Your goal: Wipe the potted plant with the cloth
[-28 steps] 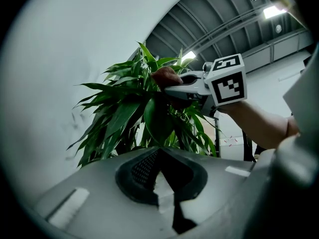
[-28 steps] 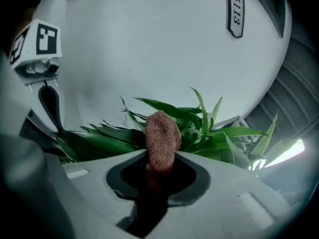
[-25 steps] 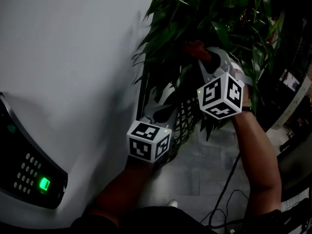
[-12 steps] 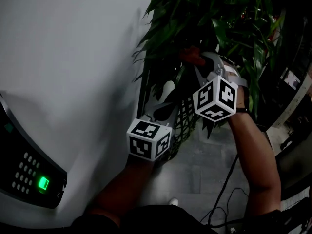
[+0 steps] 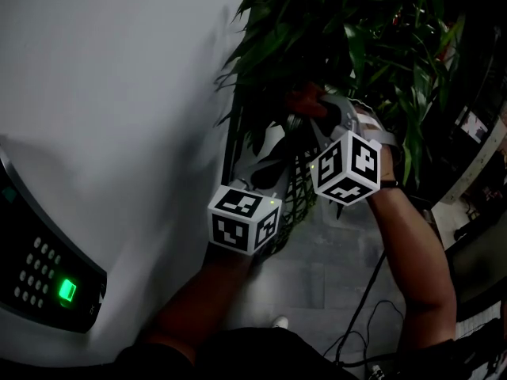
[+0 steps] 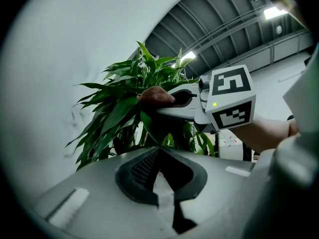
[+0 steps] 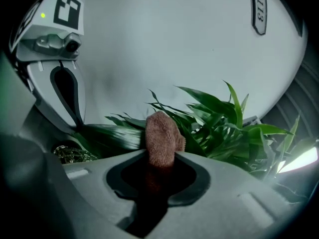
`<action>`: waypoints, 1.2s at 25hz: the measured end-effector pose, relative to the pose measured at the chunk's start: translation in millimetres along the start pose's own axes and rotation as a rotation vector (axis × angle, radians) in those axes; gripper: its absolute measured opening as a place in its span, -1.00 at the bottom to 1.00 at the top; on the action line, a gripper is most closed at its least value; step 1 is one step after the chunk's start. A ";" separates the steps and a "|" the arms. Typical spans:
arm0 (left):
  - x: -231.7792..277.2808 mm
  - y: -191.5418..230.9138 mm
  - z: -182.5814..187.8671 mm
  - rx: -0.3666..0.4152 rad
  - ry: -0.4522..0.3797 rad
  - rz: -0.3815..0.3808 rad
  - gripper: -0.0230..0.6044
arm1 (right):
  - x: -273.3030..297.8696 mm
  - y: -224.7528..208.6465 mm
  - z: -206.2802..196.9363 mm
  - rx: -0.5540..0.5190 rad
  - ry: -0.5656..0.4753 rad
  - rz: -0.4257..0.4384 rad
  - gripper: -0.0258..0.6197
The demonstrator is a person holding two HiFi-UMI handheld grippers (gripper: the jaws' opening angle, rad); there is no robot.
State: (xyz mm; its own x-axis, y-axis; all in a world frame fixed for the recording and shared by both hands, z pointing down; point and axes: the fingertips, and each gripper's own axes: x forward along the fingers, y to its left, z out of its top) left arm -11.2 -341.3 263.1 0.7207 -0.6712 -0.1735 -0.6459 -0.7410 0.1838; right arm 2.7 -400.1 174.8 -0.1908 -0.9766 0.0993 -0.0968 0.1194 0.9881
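The potted plant [image 5: 356, 30] has long green leaves and stands against the wall in a lattice pot [image 5: 299, 187]. My right gripper [image 5: 315, 108] is shut on a reddish-brown cloth [image 5: 305, 100], which presses among the leaves. In the right gripper view the cloth [image 7: 162, 133] sticks up from the right gripper [image 7: 160, 156] onto a long dark leaf [image 7: 114, 136]. My left gripper [image 5: 273, 139] is shut just left of it. Its tips [image 7: 76, 123] meet that leaf's end; a grip on it does not show. The left gripper view shows the left gripper [image 6: 159, 156], the right gripper [image 6: 172, 101] and the cloth [image 6: 154, 94].
A white wall [image 5: 119, 93] runs along the left, with a keypad panel [image 5: 47, 279] lit green low down. Black cables [image 5: 364, 323] lie on the grey tiled floor below the pot. A small plaque [image 7: 259, 9] hangs on the wall.
My right gripper has slid down and a little left through the leaves with the cloth. The left gripper has stayed put.
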 end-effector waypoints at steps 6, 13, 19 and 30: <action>-0.6 0.6 -0.9 -0.004 0.000 0.002 -0.87 | -3.9 21.0 6.2 0.025 -0.017 0.063 -0.70; -0.3 1.6 -0.5 -0.006 0.001 0.006 -0.87 | -12.1 49.1 16.8 0.085 -0.053 0.171 -0.70; -1.1 1.8 -2.6 -0.002 0.006 0.011 -0.87 | -21.6 72.4 25.0 0.170 -0.094 0.242 -0.70; -4.3 -3.3 -17.2 0.011 0.009 0.040 -0.76 | -52.6 93.7 30.6 0.218 -0.158 0.258 -0.70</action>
State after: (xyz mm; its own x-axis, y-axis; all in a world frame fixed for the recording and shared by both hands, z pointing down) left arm -7.8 -335.6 279.8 0.6963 -0.7003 -0.1573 -0.6771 -0.7136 0.1797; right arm -26.2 -332.2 258.6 -0.3830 -0.8718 0.3055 -0.2288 0.4099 0.8830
